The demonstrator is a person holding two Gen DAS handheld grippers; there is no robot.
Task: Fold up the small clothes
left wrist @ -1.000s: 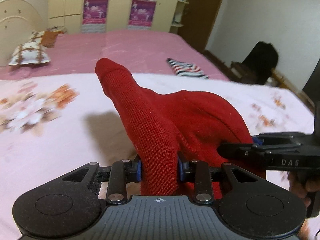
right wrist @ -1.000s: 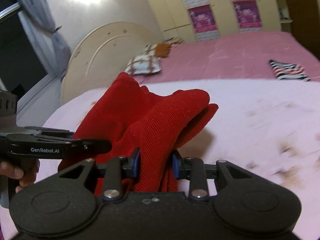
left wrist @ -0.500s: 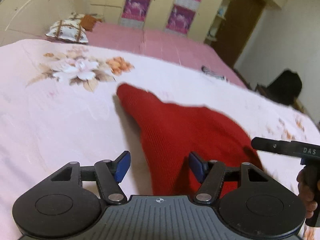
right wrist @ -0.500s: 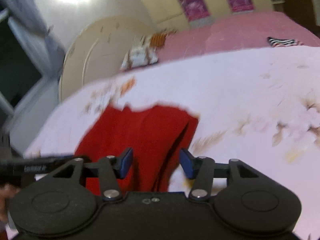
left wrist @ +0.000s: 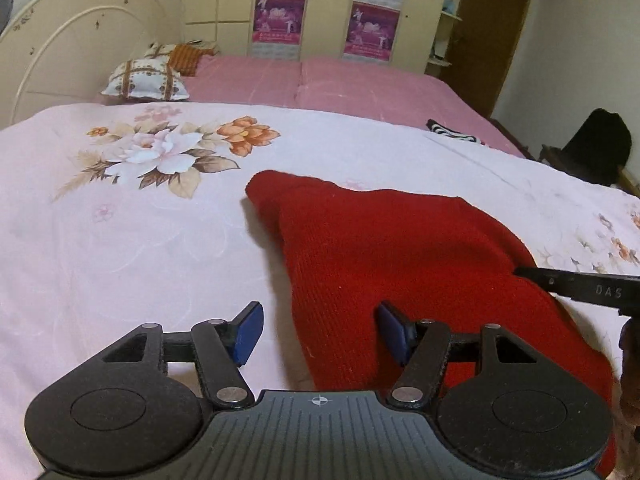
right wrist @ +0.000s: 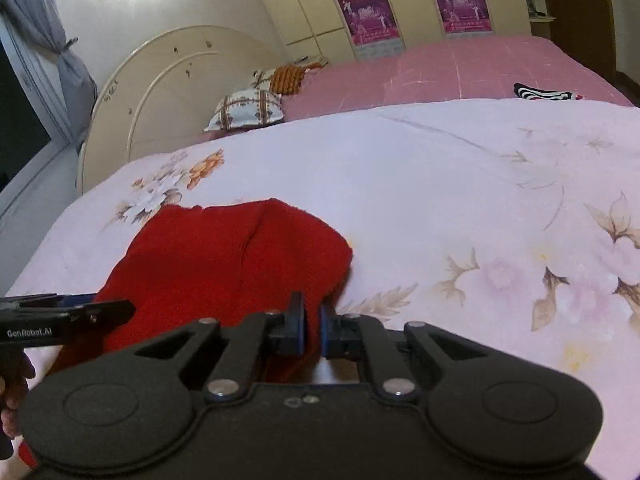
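A red knitted garment (left wrist: 392, 248) lies folded on the pale floral bedcover (left wrist: 120, 240); it also shows in the right wrist view (right wrist: 224, 264). My left gripper (left wrist: 318, 332) is open, its blue pads either side of the garment's near left edge, holding nothing. My right gripper (right wrist: 311, 330) is shut on the garment's near right edge, red fabric pinched between its blue pads. The right gripper's finger (left wrist: 580, 286) shows at the garment's right side in the left wrist view. The left gripper's finger (right wrist: 68, 314) shows at its left side in the right wrist view.
A striped black-and-white garment (left wrist: 452, 132) lies on the pink sheet (left wrist: 340, 84) behind. Pillows (left wrist: 146, 84) rest by the cream headboard (left wrist: 68, 52). A dark chair (left wrist: 596, 152) stands at far right. Wardrobe doors with purple posters (left wrist: 280, 20) line the back wall.
Both grippers lowered the lifted red garment onto the bedcover and let go. The left has stayed open; the right has closed again on the near right edge.
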